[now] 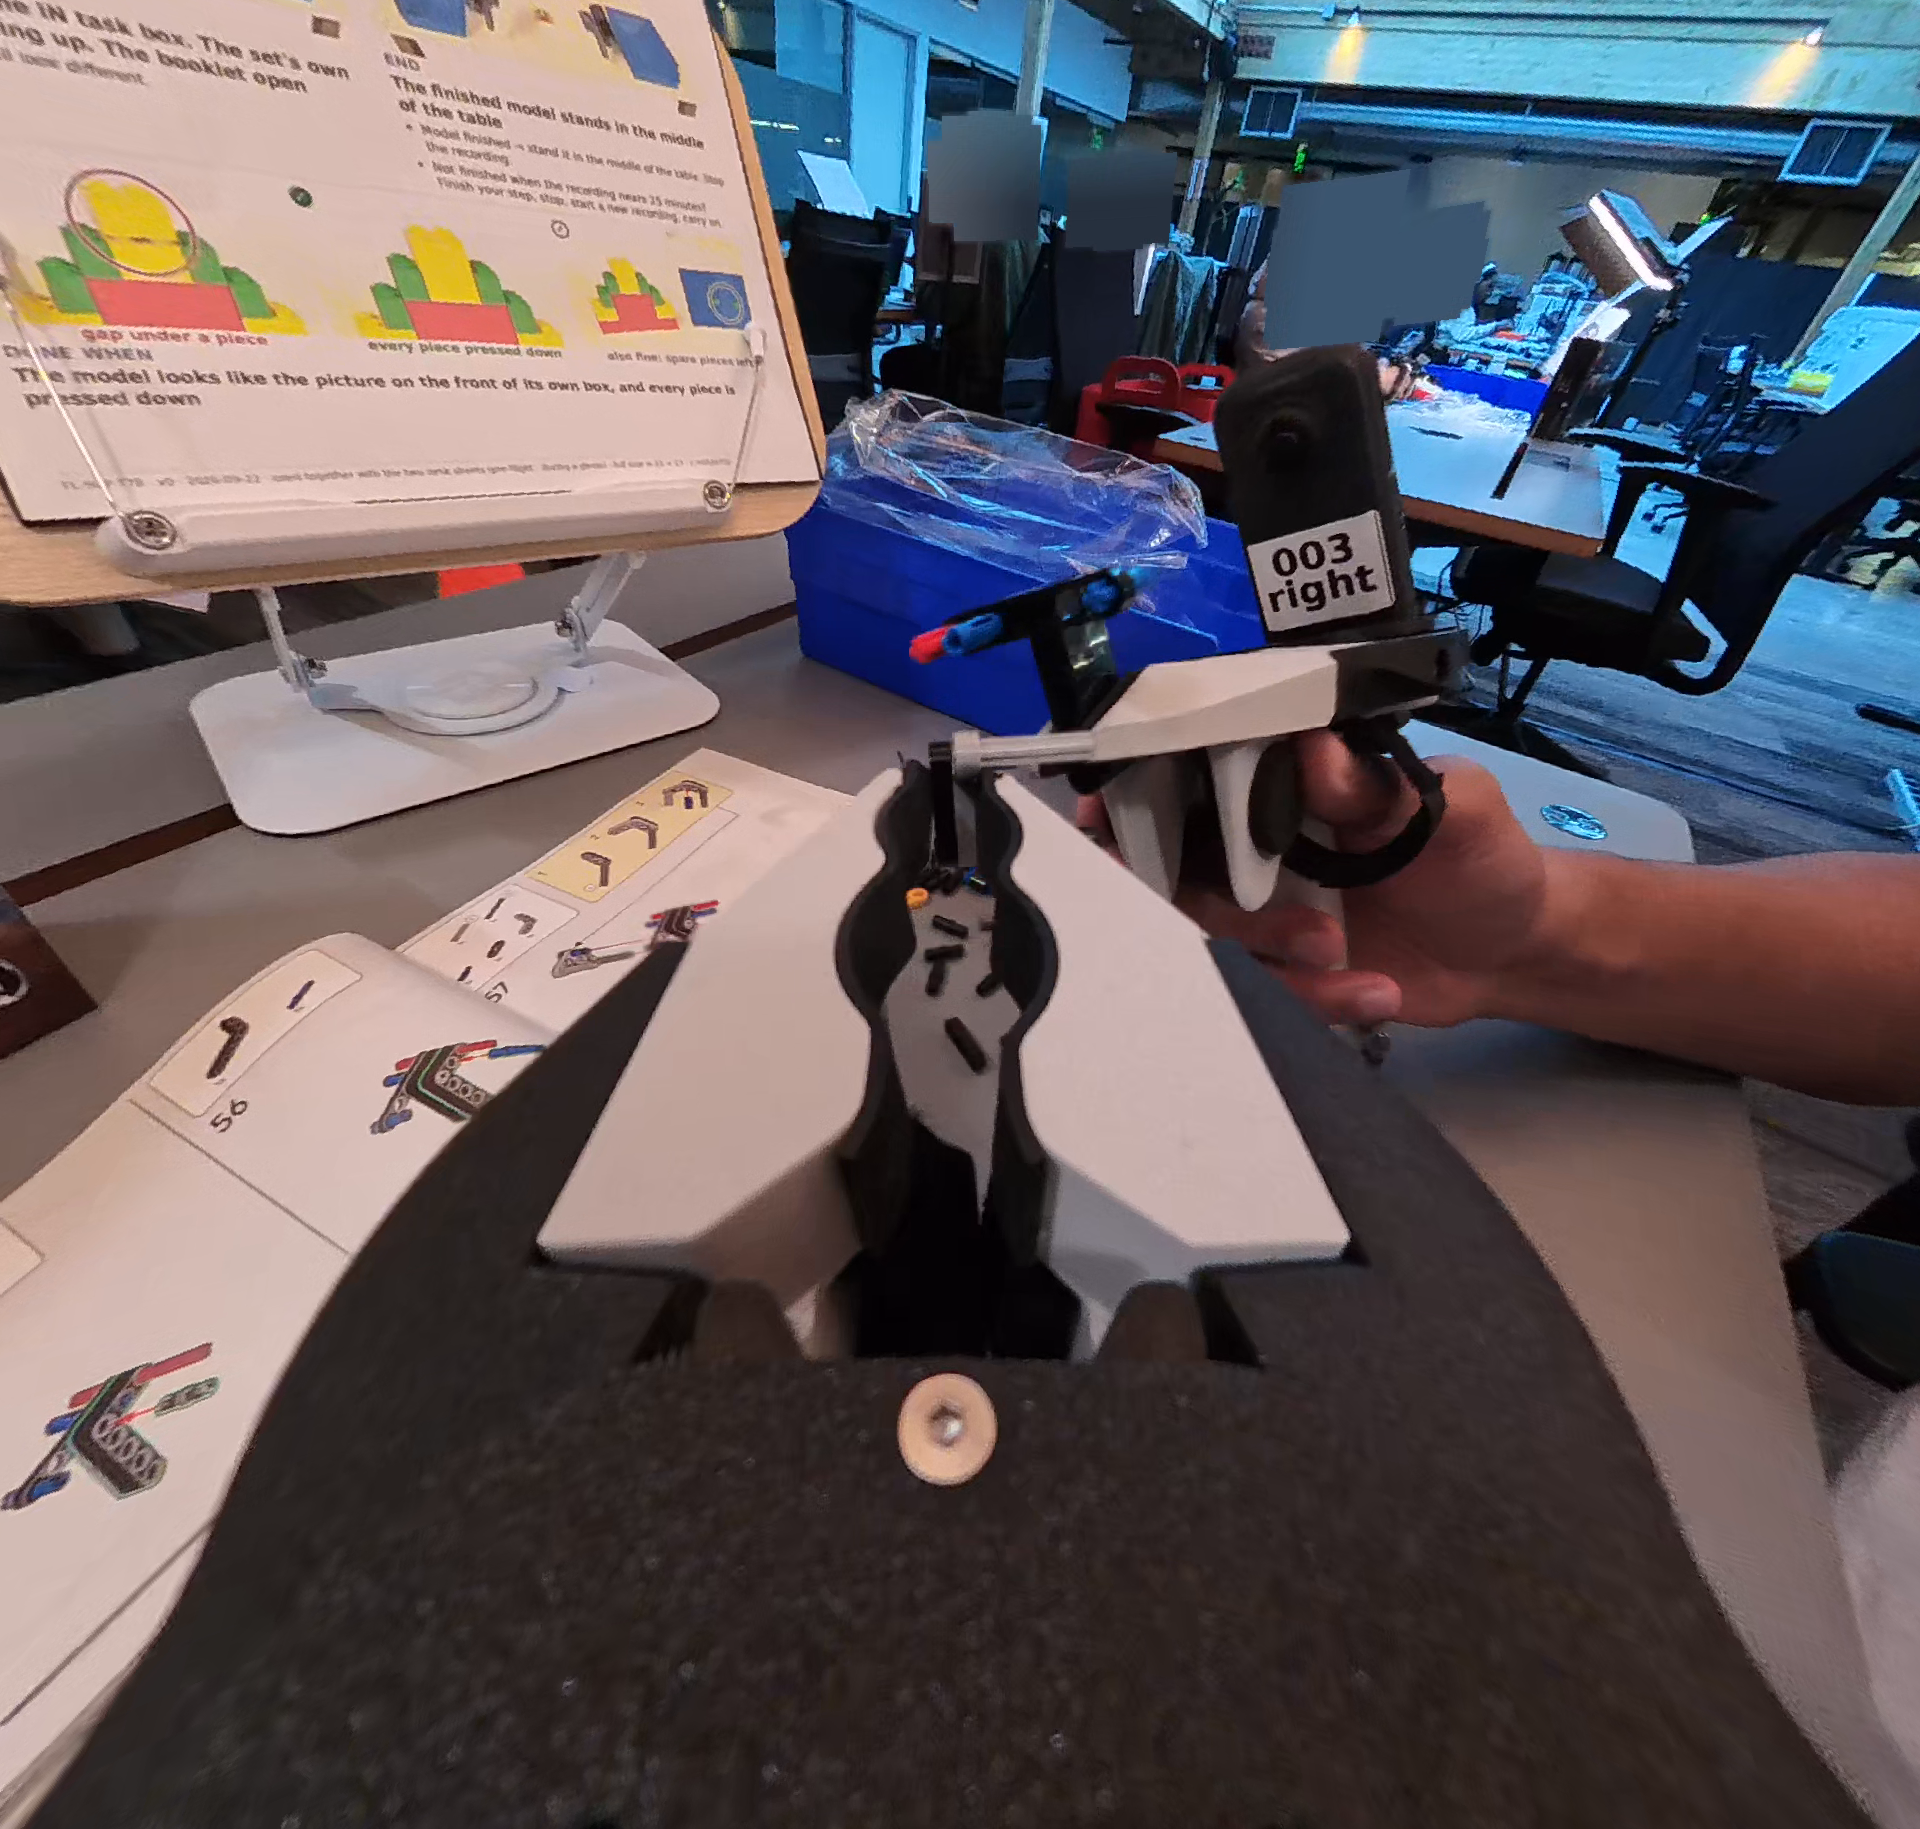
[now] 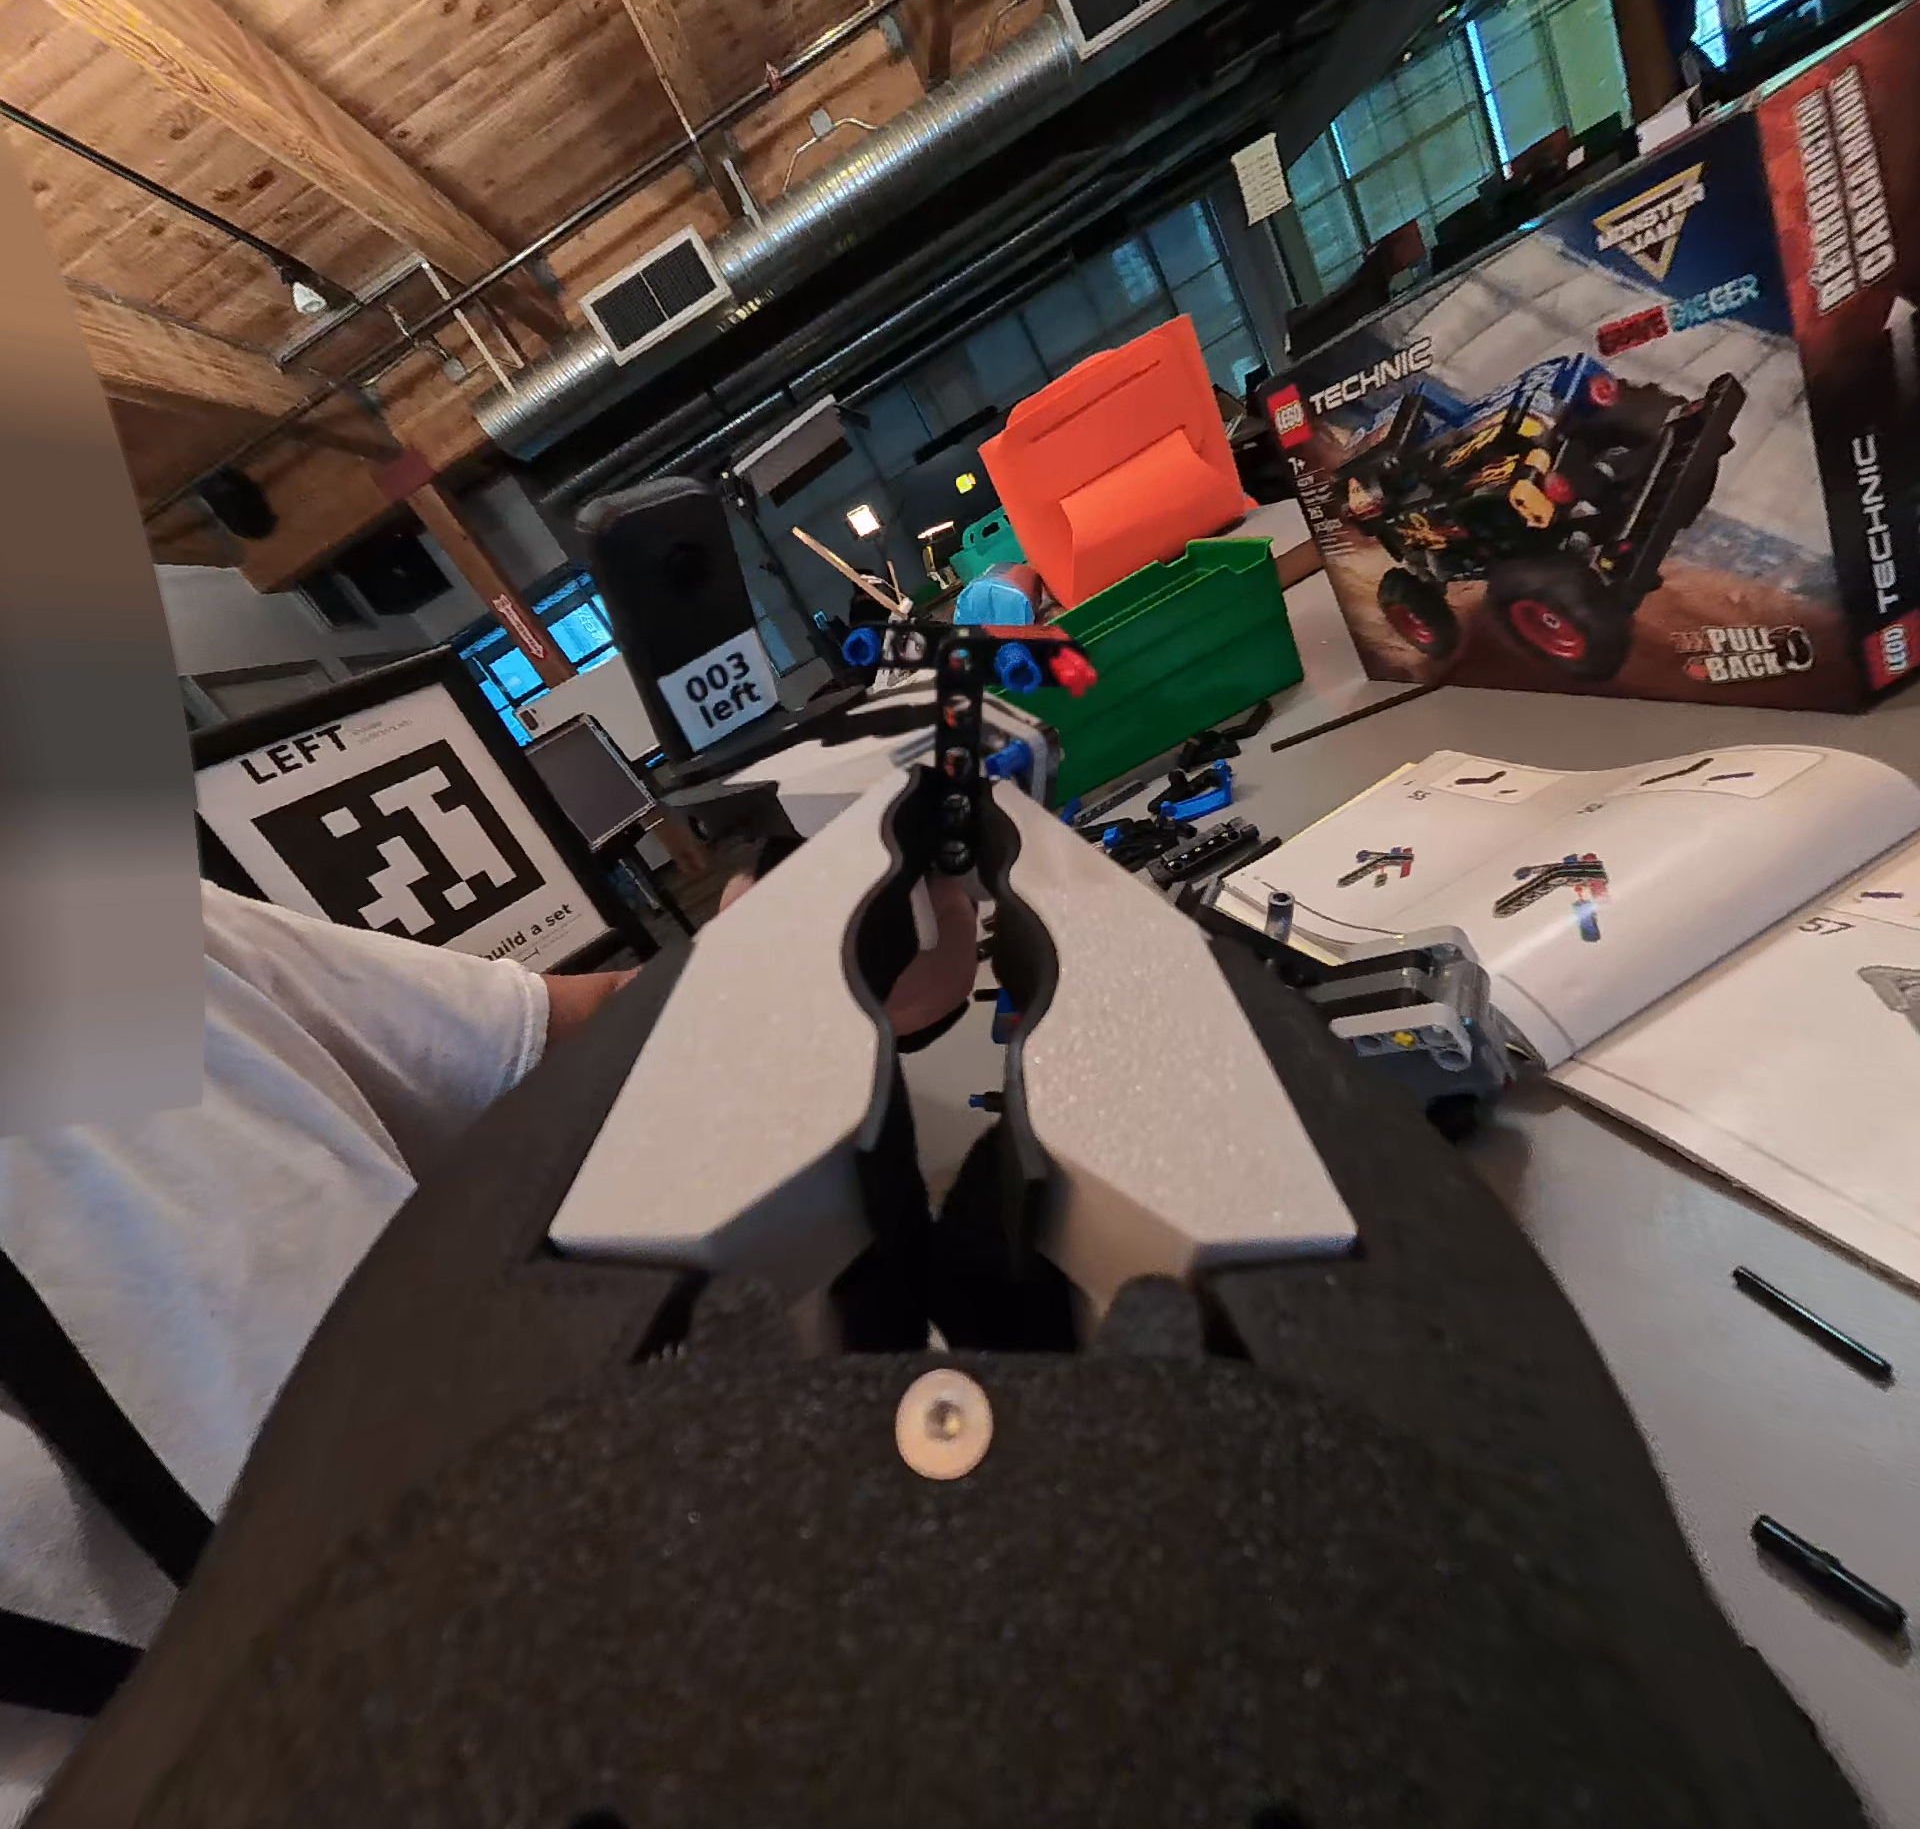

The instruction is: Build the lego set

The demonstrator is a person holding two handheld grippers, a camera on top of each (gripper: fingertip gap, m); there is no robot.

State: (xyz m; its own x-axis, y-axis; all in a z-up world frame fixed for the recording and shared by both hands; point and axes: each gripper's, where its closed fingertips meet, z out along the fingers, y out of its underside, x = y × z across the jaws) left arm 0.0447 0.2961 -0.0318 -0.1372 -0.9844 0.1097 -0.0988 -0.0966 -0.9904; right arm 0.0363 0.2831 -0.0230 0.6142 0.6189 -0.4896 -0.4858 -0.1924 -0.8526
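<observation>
Left wrist view
Left tongs [image 1: 948, 792]: nearly closed, pinching a thin black lego pin [image 1: 943, 821] at the tips.
Right tongs [image 1: 961, 749]: held by a hand [image 1: 1382, 906] just past the left tips; closed on the black T-shaped lego assembly with blue and red pins [image 1: 1049, 626].
Open instruction booklet [image 1: 312, 1104]: on the grey worktop [image 1: 623, 792], left of the left tongs.
Loose black pins [image 1: 951, 948]: on the worktop beneath the left tongs.
Blue plastic bin [image 1: 935, 626]: behind the assembly.

Right wrist view
Right tongs [image 2: 951, 792]: clamped on the assembly's [image 2: 956, 699] stem.
Grey lego chassis block [image 2: 1423, 1010]: on the booklet [image 2: 1662, 906], right of the tongs.
Green bin [image 2: 1184, 657], set box [image 2: 1621, 491]: behind the booklet.
</observation>
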